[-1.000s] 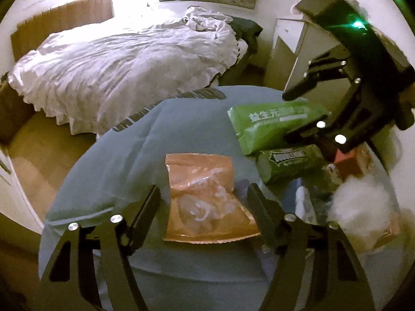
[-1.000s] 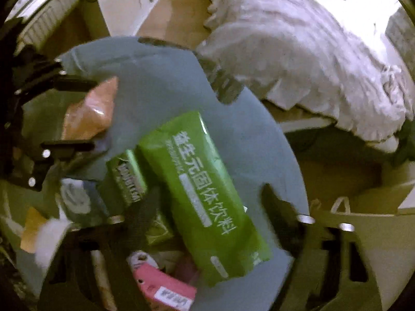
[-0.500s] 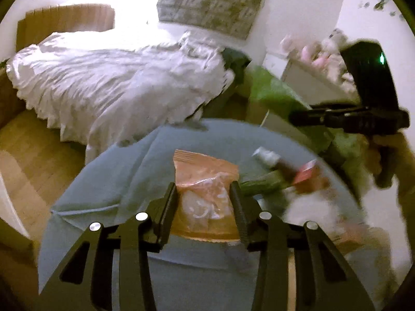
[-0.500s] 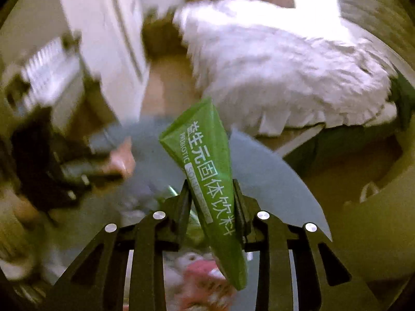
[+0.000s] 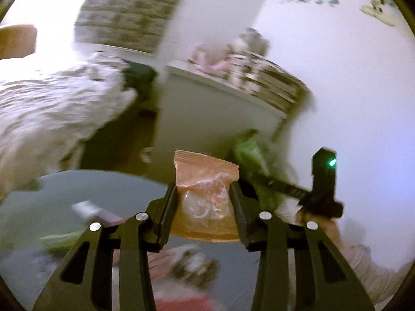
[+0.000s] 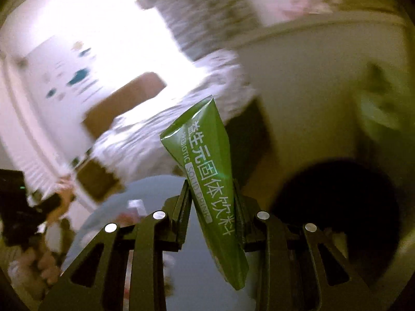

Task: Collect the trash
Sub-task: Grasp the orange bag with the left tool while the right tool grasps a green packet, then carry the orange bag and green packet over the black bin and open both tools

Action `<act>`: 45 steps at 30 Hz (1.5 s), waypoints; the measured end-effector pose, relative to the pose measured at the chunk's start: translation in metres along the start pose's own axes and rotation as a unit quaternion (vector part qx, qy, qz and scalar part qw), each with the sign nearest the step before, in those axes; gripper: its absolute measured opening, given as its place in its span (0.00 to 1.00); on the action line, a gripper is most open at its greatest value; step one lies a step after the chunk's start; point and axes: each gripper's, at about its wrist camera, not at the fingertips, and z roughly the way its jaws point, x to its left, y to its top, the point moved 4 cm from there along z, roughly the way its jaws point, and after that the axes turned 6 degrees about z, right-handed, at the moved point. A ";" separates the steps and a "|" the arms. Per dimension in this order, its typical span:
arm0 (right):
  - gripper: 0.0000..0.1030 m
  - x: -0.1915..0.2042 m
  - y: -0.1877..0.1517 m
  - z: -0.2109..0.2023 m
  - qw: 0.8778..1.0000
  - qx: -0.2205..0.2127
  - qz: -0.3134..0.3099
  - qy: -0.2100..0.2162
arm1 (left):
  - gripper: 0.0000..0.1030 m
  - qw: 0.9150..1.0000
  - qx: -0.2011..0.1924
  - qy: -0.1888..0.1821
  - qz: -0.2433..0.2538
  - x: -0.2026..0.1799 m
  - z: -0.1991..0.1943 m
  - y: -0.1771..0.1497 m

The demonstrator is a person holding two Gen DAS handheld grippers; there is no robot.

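Change, left: orange packet (image 5: 206, 197), flat on the table (image 5: 85, 194) a second ago with the left gripper (image 5: 205, 207) wide around it, now clamped between both fingers and lifted clear of the cloth.
Change, right: green sachet (image 6: 210, 181), lying among the clutter a second ago under open fingers, now pinched in the right gripper (image 6: 211, 207) and carried off the table toward the right.
Gripper state, left: closed on the orange packet, pads pressing its two side edges.
Gripper state, right: nearly fully together, squeezing the green sachet across its narrow width.
Meaning for the task: two pieces of trash picked up at once; probably in transit to a bin; nothing dropped off yet.
Possible bin: dark round opening (image 6: 337, 207) at lower right in the right wrist view, too blurred to confirm.
Orange packet, axis: long axis running away from the camera, crimped top edge far and up, bottom seam near, just below the fingers.
Green sachet, axis: long and slim, tilted; far end up and slightly left, near end down and right, hanging below the fingers.
Green sachet, other view: a green blur (image 5: 253, 155) just right of the orange packet, beside the right gripper's dark body.
Left on the table: several wrappers (image 5: 197, 261), smeared by motion, kind not readable.
Risk: thin film in both grips, likely to slip if swung hard.
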 end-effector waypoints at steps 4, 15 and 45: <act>0.29 -0.045 0.004 -0.015 0.998 -0.027 0.032 -0.039 | 0.40 0.999 0.025 -0.047 -0.004 -0.038 0.060 0.009; 0.29 -0.125 0.009 -0.003 0.990 -0.045 0.100 -0.091 | 0.40 0.988 0.124 -0.087 -0.005 -0.091 0.200 -0.008; 0.62 -0.154 -0.009 0.002 0.981 -0.040 0.132 -0.135 | 0.74 0.983 0.165 -0.073 -0.020 -0.089 0.222 -0.022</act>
